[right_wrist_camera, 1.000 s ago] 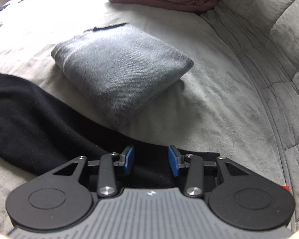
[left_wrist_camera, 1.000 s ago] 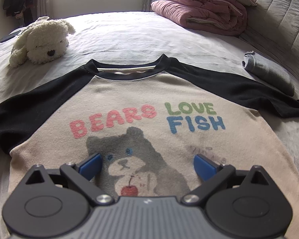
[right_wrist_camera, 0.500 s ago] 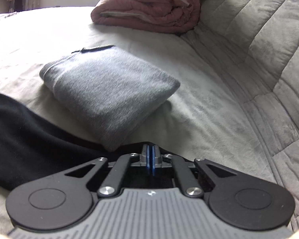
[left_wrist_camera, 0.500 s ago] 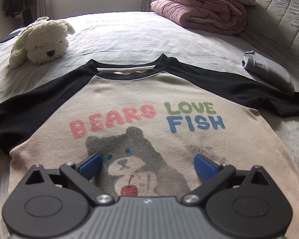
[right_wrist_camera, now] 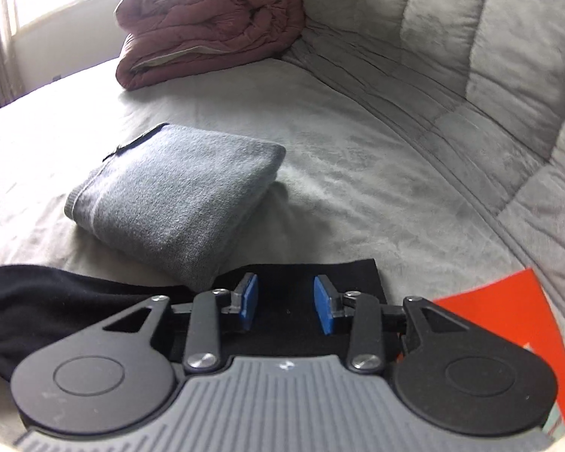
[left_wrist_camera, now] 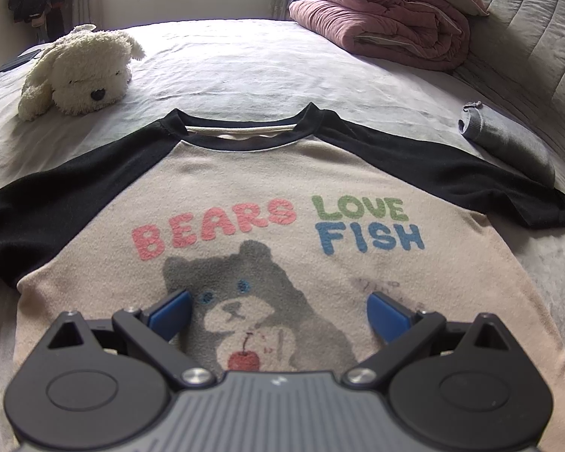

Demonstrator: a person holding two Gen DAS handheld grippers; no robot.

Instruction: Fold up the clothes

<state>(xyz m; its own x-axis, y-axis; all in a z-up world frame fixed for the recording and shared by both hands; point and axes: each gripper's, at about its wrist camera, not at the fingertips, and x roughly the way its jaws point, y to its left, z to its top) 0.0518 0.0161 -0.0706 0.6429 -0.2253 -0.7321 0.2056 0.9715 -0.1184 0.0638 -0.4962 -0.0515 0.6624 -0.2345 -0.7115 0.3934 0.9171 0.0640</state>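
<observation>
Half a second ago the right gripper (right_wrist_camera: 285, 307) had its blue pads pressed together over the black sleeve (right_wrist_camera: 297, 282); now the pads stand apart again, with the sleeve end lying flat between and under them. I cannot tell if the pads touch the cloth. The left gripper (left_wrist_camera: 278, 314) has not moved: its pads are spread wide and it hangs over the bear picture on the shirt (left_wrist_camera: 267, 196).

The shirt lies flat on the bed (left_wrist_camera: 245, 71), front side up, with both black sleeves out to the sides. Its bottom edge is hidden behind the left gripper, and the end of the left sleeve is cut off at the picture's edge. A faint mark near the right blue pad is too blurry to read.

In the right wrist view a folded grey cloth (right_wrist_camera: 177, 196) sits just past the sleeve end, and one corner looks like it touches the sleeve. An orange thing (right_wrist_camera: 508, 324) pokes in at the right and is mostly cut off, so I cannot tell what it is.

The bed has a pale grey cover. A white toy dog (left_wrist_camera: 79, 71) lies far up on the left. A rolled pink blanket (left_wrist_camera: 384, 19) sits by the grey padded headboard (right_wrist_camera: 489, 56). Bright light comes from a window behind.
</observation>
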